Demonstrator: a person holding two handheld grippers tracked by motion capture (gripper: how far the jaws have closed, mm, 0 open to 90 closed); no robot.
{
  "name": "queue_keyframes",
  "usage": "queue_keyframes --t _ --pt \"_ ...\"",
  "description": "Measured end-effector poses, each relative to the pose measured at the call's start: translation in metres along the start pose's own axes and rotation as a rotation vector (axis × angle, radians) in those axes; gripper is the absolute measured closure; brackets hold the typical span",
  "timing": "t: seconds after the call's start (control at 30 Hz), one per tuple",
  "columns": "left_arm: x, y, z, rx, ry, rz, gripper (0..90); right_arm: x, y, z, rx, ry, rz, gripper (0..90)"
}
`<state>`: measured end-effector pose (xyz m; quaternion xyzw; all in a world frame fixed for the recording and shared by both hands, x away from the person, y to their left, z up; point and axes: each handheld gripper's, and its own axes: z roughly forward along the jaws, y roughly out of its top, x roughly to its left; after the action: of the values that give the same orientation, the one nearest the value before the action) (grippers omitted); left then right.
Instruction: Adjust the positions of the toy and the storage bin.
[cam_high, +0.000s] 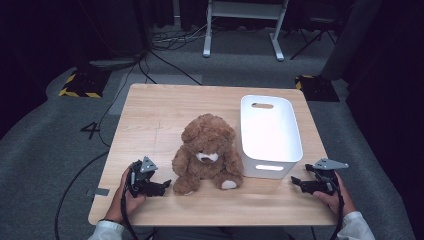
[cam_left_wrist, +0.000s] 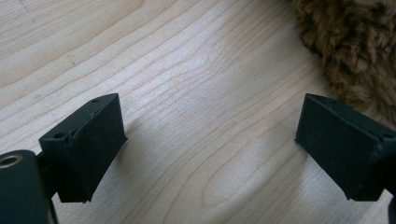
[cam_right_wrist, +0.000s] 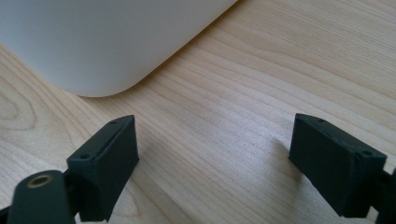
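Note:
A brown teddy bear (cam_high: 207, 152) sits upright in the middle of the wooden table (cam_high: 155, 115), facing the near edge. Right beside it stands an empty white bin (cam_high: 270, 135). My left gripper (cam_high: 165, 186) rests low on the table just left of the bear's foot, jaws open and bare; its own view has the bear's fur (cam_left_wrist: 355, 42) at the upper right, with my left gripper (cam_left_wrist: 210, 140) over plain wood. My right gripper (cam_high: 296, 181) lies near the bin's front right corner, open and holding nothing. The bin's rounded corner (cam_right_wrist: 112, 42) fills the upper left above my right gripper (cam_right_wrist: 215, 158).
The table edge runs just in front of both hands. Beyond the table lie grey carpet, black cables (cam_high: 165, 60) and a white desk frame (cam_high: 245, 25). Bare wood lies left of the bear and behind it.

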<state>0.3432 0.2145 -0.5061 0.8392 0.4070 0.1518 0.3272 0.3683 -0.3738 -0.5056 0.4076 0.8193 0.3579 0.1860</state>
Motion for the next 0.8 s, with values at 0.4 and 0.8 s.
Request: queue_keyframes --t 0.4,0.8 --pt "0.003 0.002 0.002 0.004 -0.028 0.007 5.3 0.000 0.000 0.000 0.001 0.002 -0.001 14.8" --pt "0.002 0.003 -0.011 -0.028 -0.024 0.012 16.2 -0.001 0.000 0.000 0.000 0.004 -0.002 14.8"
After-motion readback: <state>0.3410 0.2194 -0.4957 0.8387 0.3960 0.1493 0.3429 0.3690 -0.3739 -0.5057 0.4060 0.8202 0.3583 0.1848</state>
